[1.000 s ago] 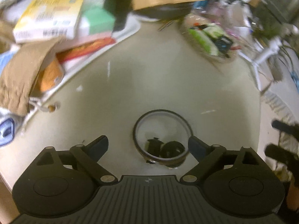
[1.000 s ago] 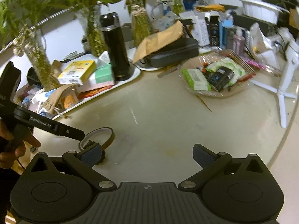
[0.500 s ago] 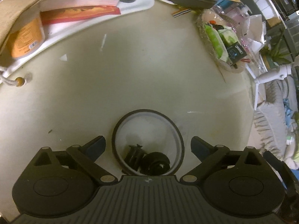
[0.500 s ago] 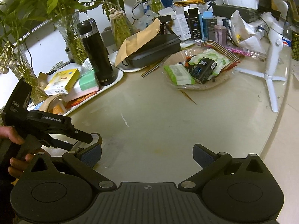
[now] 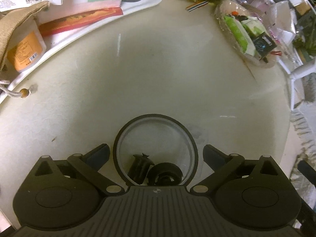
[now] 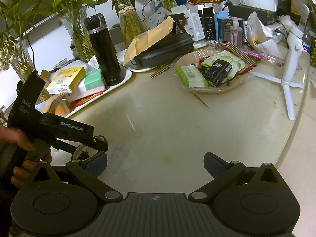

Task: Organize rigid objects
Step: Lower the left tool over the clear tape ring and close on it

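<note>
A clear round container (image 5: 155,138) with a dark rim stands on the beige table, between the open fingers of my left gripper (image 5: 155,155). Two small black parts (image 5: 154,170) lie inside it. The fingers stand on either side of the container, apart from its wall. In the right wrist view the left gripper (image 6: 59,130) is at the left with a hand on it, and the container (image 6: 83,152) shows partly under it. My right gripper (image 6: 155,163) is open and empty above bare table.
A white tray (image 6: 126,77) at the back left holds boxes, a black flask (image 6: 102,51) and a jar. A wicker basket (image 6: 209,71) of packets, a black case (image 6: 167,49), plant vases and a white tripod (image 6: 290,59) stand around the table's far side.
My left gripper has lowered and come in closer over the container, which now sits nearer between the fingers. The right gripper has drawn back and tilted a little.
</note>
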Demonstrator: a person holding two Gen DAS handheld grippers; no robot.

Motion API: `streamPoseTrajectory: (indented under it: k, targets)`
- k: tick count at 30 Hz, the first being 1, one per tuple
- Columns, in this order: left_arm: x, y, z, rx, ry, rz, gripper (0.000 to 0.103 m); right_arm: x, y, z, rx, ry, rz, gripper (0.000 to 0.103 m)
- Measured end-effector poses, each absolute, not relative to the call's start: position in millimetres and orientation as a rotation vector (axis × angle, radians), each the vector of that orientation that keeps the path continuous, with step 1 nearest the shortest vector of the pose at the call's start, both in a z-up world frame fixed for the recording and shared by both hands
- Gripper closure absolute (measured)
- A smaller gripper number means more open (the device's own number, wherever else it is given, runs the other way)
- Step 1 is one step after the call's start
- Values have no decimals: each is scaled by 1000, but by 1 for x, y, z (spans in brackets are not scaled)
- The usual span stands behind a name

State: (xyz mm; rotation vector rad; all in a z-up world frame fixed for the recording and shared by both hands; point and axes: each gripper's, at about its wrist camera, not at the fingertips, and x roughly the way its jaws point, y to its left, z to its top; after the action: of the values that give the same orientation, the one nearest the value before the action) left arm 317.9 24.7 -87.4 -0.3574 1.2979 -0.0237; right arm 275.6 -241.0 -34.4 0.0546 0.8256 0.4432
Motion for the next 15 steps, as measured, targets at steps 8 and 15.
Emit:
streamPoseTrajectory:
  k: [8,15]
  targets:
    - [315,32,-84,-374,1284,-5,14,276,-243,-34,70,823,435,0]
    - [305,42,-77,-426,1251,-48,15,275,-241,-34,63,814,437,0]
